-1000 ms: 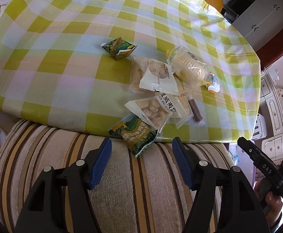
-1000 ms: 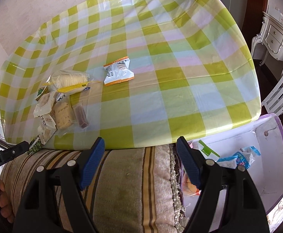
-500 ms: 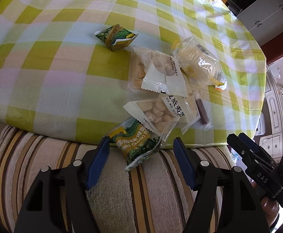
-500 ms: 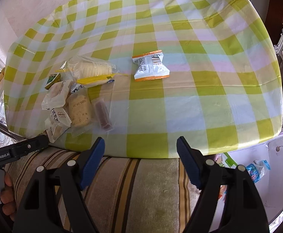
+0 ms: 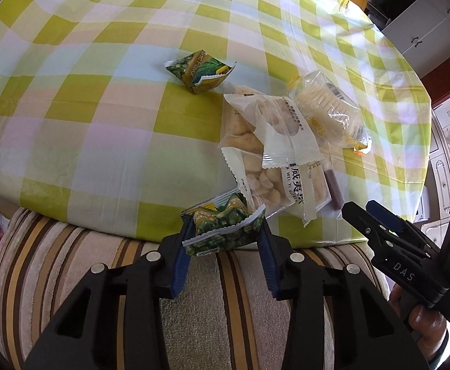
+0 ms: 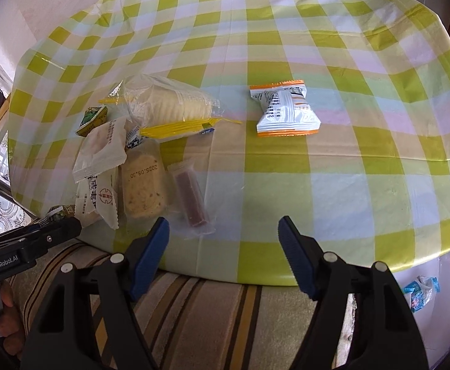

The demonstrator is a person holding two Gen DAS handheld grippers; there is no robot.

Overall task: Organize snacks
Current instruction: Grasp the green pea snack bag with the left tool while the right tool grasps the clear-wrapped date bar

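Blue pads (image 5: 183, 248) of the left gripper (image 5: 223, 243) press on both sides of a green snack packet (image 5: 222, 229); the jaws have just been closing and the packet is now pinched between them, crumpled and bowed upward at its middle. The grip sits at the near edge of the table (image 5: 71, 129), where the packet overhung the checked cloth, likely because that overhang let the fingers get around it without scraping the tabletop. Below it lies a striped cushion (image 5: 101, 277).

Just beyond the held packet, to the far right, the remaining snacks lie in a heap: a clear bag of pale nuts (image 5: 262, 182) under a white-sealed pouch (image 5: 286, 145), then a clear pack of stacked wafers (image 5: 326, 114). A second green packet (image 5: 200, 72) lies alone farther out, to the left of the heap.

The right gripper (image 6: 223, 245) hovers with its jaws standing apart and nothing between them, though they have just been closing a little. It points at the near table edge, beside a slim red-brown bar in clear wrap (image 6: 191, 199), which lies just beyond its left finger. A white and orange packet (image 6: 286, 109) lies apart, farther out and to the right. A white bin with wrappers (image 6: 422, 289) shows at the far right edge, probably where the snacks are bound.
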